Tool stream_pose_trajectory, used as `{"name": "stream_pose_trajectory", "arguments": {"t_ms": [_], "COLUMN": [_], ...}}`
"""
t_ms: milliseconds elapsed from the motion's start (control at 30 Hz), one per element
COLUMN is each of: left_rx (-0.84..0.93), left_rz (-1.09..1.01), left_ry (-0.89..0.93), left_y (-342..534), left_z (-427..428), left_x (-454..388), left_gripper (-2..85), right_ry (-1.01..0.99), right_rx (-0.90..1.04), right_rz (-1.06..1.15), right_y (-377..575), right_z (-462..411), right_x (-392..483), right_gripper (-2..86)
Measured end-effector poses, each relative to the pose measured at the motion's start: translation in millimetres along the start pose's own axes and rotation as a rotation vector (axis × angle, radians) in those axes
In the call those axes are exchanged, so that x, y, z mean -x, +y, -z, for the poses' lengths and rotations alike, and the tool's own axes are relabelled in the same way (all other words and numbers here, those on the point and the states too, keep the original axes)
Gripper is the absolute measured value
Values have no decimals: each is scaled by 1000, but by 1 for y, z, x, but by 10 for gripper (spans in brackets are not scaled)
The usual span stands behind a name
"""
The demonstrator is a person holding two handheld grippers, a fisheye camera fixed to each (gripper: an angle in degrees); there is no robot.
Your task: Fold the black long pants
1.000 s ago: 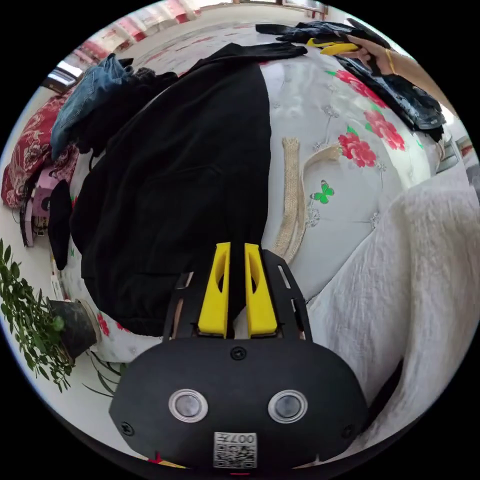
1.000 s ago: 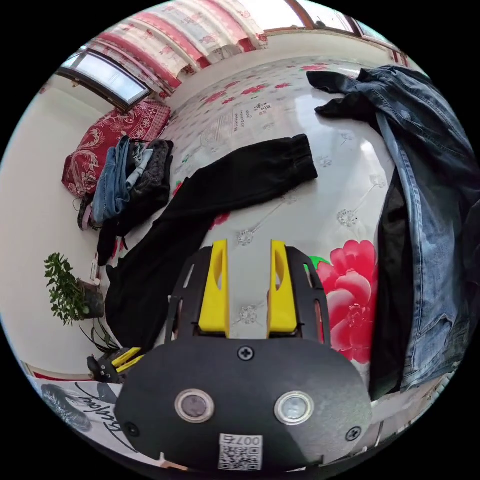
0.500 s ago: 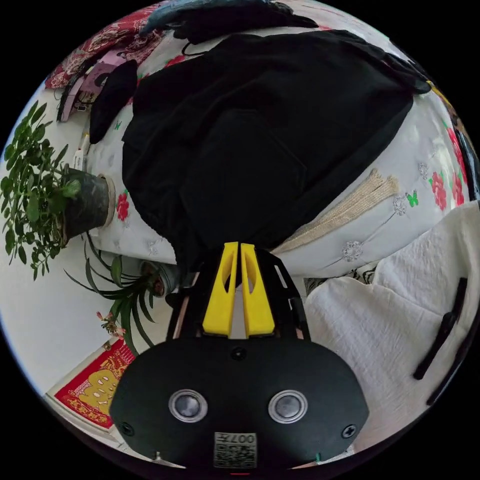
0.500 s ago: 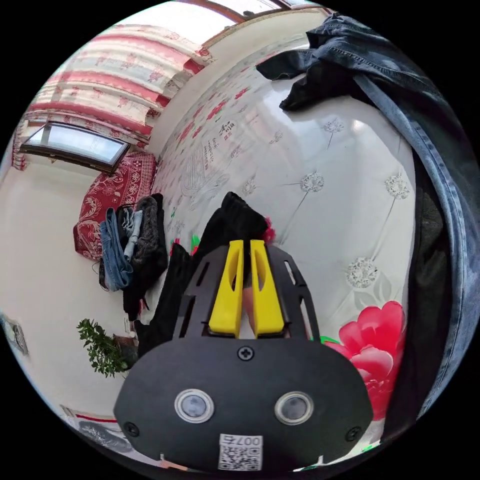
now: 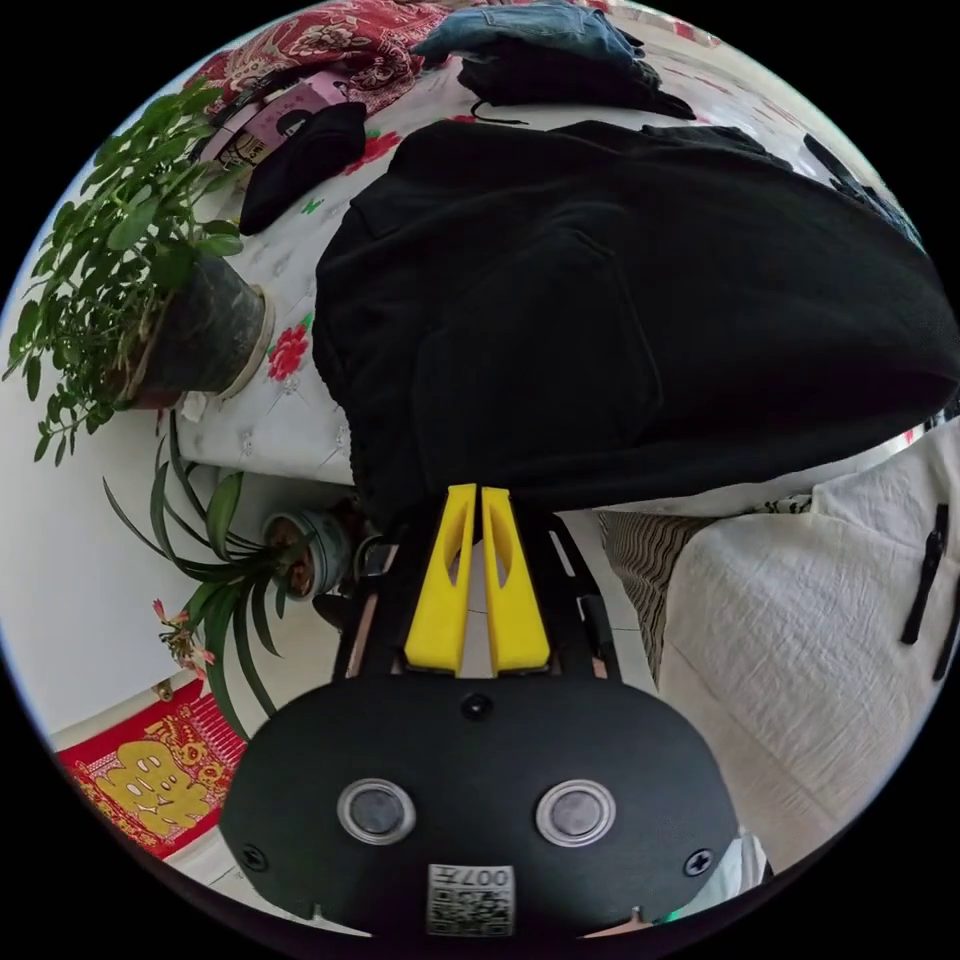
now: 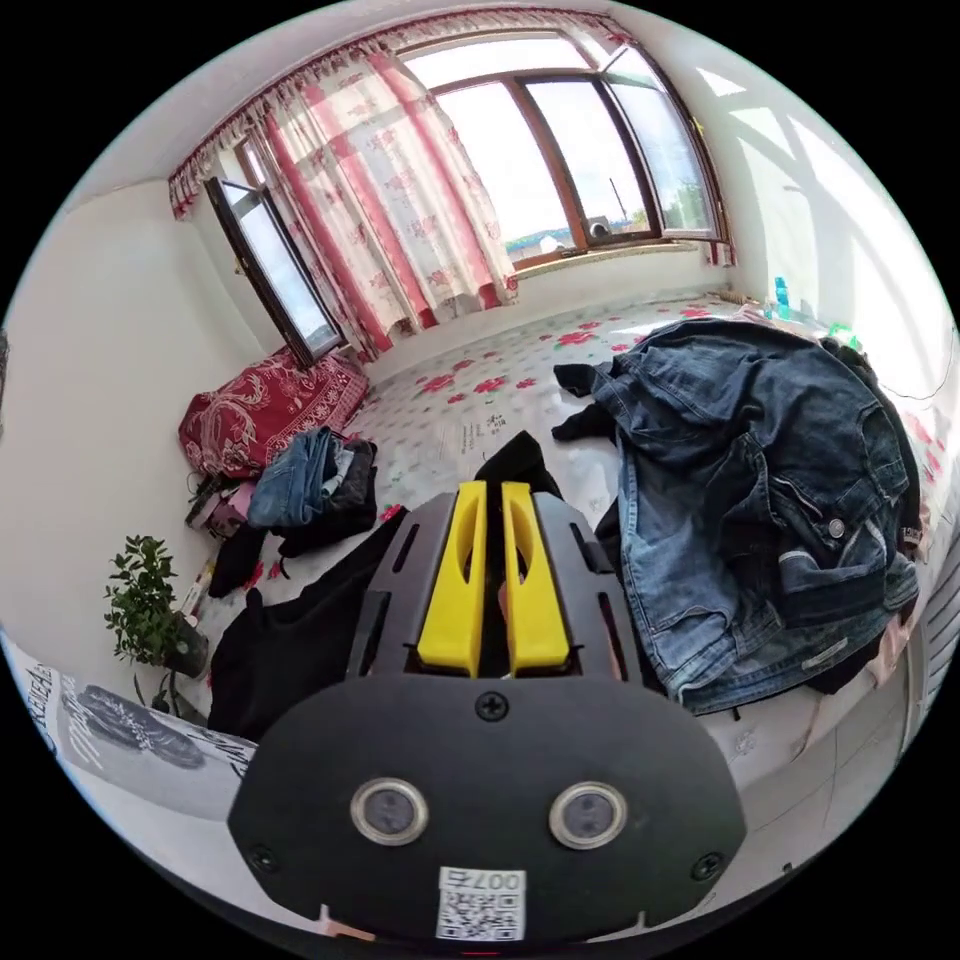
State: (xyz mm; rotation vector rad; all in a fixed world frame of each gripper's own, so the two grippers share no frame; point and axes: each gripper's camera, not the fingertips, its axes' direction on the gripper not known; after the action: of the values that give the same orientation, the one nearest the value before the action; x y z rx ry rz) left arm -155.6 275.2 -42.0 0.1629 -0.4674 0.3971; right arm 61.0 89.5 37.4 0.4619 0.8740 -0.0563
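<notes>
Left gripper [image 5: 476,492]: yellow jaws nearly together, pinching the near edge of the black pants [image 5: 620,300]. Beyond the tips, pants spread wide and dark over the flowered bed [image 5: 270,400], near edge hanging past the bed's side. To one side, a white blanket [image 5: 800,640]; to the other, a potted plant [image 5: 150,290] against the bed's edge and a smaller long-leaved plant [image 5: 260,560] lower down. Farther off, a small dark garment [image 5: 300,165], then a heap of folded clothes [image 5: 540,45] by a red pillow [image 5: 340,30].

Right gripper [image 6: 493,490]: jaws close together, clamped on a raised end of the pants [image 6: 515,460]; rest of the black cloth trailing down across the bed [image 6: 480,400] toward the plant [image 6: 145,615]. Just beside, a pile of denim clothes [image 6: 760,490]. Farther back, the folded heap [image 6: 315,485] and red pillow [image 6: 265,405], then curtains [image 6: 390,200] and a window [image 6: 590,150].
</notes>
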Motion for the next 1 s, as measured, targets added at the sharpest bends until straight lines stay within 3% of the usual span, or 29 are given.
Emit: {"name": "stream_pose_trajectory", "arguments": {"t_ms": [133,200,367,533,833,1000], "left_rx": [-77,-121,-216,-312,-190,-106], "left_rz": [-6,20,121,179,223,211], "left_ry": [158,209,161,140,116,81], "left_y": [28,40,55,10,-103,-129], "left_z": [1,10,46,61,34,24], "left_x": [23,38,79,110,131,142], "left_gripper": [-5,-4,-8,-5,-9,-10], "right_ry": [177,205,106,45,-175,-140], "right_rx": [323,381,370,369,546,646], "right_rz": [-118,-151,-114,85,26,-27], "right_y": [50,73,92,63,4,-1], "right_z": [-91,-109,-131,-190,-365,-460], "right_x": [-38,-42,-8,63,140,151], "right_gripper": [31,35,44,63,91,89]}}
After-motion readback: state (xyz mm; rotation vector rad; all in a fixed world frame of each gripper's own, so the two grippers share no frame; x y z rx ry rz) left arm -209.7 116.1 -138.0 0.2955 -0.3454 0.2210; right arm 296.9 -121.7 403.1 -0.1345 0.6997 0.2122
